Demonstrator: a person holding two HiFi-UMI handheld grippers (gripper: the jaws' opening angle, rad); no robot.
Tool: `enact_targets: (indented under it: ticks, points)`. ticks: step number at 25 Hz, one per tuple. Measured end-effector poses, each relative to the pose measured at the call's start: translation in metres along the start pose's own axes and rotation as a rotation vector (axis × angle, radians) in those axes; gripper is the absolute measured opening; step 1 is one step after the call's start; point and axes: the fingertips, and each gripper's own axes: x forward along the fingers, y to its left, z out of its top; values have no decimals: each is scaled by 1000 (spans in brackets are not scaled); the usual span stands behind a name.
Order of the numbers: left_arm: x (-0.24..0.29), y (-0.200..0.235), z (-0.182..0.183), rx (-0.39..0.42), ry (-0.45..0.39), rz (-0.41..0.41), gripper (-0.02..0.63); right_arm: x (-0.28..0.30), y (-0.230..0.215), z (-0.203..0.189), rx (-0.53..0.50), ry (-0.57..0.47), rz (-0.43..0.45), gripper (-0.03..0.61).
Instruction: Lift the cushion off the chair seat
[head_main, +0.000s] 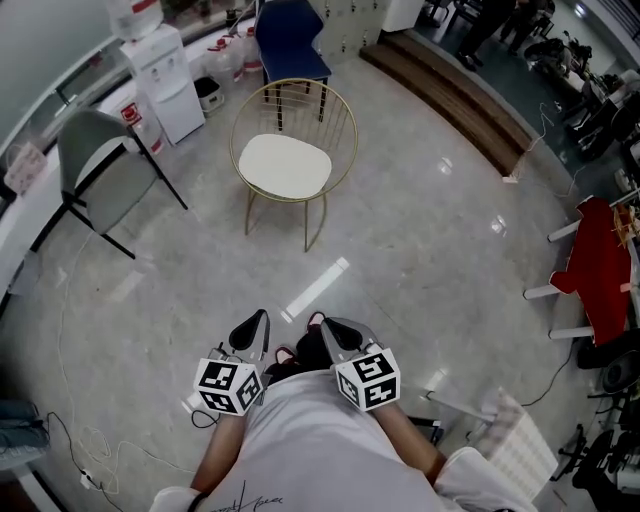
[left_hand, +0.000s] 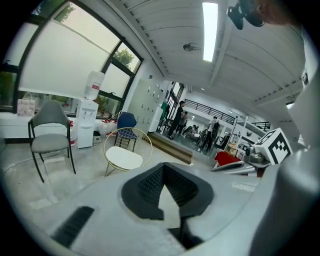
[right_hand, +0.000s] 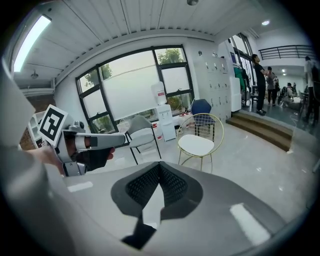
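Two grippers sit side by side close to the person's chest, well apart from the chair (head_main: 300, 100), which stands across a stretch of bare floor (head_main: 420, 230). Both point forward and a little down toward it, which reads as a ready stance: the approach has not begun, so nothing of the task is done yet.

The cushion (head_main: 286, 165), a pale rounded pad, lies flat on the seat and fills the gold wire frame nearly edge to edge. It looks loose on the seat, held there only by its own weight, and its front edge faces the person, probably the easiest place to pinch.

The left gripper (head_main: 256, 325) has its jaws fully closed, tips meeting, with nothing between them; its own view shows only floor and the distant chair past the pads. The right gripper (head_main: 335, 330) is likewise closed and empty, touching nothing. Both will likely have to open before they reach the cushion.

A grey chair (head_main: 100, 160) and a water dispenser (head_main: 165, 80) stand off to the left, clear of the path.
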Motion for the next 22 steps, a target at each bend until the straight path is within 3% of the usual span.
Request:
enact_targets:
  ticks: [9, 15, 22]
  points:
    - [16, 16, 3, 13, 24, 36, 0, 26, -14, 8, 17, 18, -3, 6]
    - [38, 45, 28, -6, 27, 56, 0, 59, -22, 37, 13, 22, 20, 6]
    - [82, 65, 51, -28, 61, 38, 0, 91, -60, 70, 40, 45, -16, 6]
